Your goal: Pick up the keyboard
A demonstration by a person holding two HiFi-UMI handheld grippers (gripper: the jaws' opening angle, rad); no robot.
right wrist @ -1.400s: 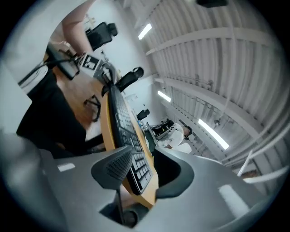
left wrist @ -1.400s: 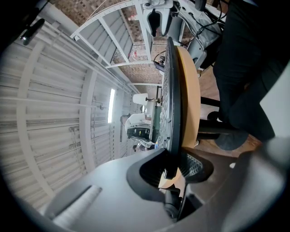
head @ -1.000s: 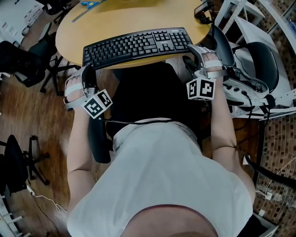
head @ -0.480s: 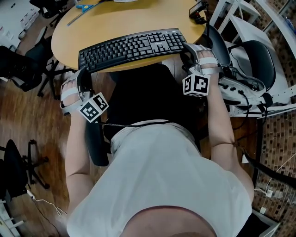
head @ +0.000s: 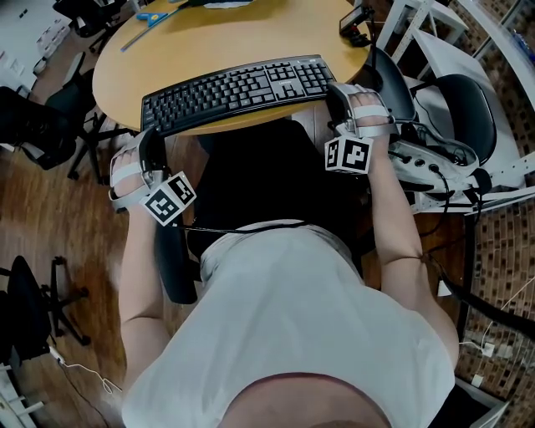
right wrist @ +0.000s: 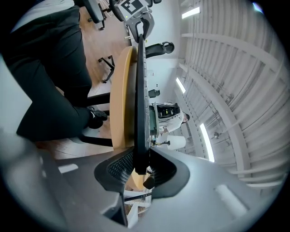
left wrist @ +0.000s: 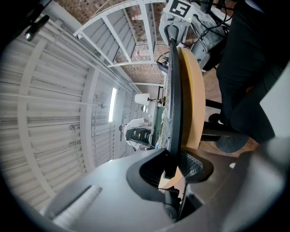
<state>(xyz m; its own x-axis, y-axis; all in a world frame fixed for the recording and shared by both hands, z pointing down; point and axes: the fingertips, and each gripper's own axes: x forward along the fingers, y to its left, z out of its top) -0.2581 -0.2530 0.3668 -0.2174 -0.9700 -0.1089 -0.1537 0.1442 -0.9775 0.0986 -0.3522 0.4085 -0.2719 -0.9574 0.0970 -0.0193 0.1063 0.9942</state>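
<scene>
1. Keyboard (head: 238, 88): black and keys up, it lies lengthwise along the near edge of the round wooden table (head: 209, 38). Its near corners reach the curved rim. Both gripper views show it edge-on, flat against the tabletop.
2. My left gripper (head: 149, 134): it is at the keyboard's left end and points along its length. In the left gripper view that end sits between the pads (left wrist: 192, 165). The jaws are drawn in and pinching it.
3. My right gripper (head: 334, 94): it is at the keyboard's right end, facing the left one. Its jaws have just been closing with that end between them. In the right gripper view the ribbed pads (right wrist: 120, 167) press on the keyboard from both sides, so this gripper pinches it as well.
4. Marker cubes: the left cube (head: 170, 198) and the right cube (head: 348, 155) ride on the back of my two grippers, towards my body.
5. Blue scissors (head: 149, 14): they lie on the far side of the table, well apart from the keyboard.
6. Black office chair (head: 33, 117): it stands on the wooden floor (head: 75, 242), to the left of the table.
7. White frame (head: 435, 25): it stands to the right of the table, beyond my right gripper.
</scene>
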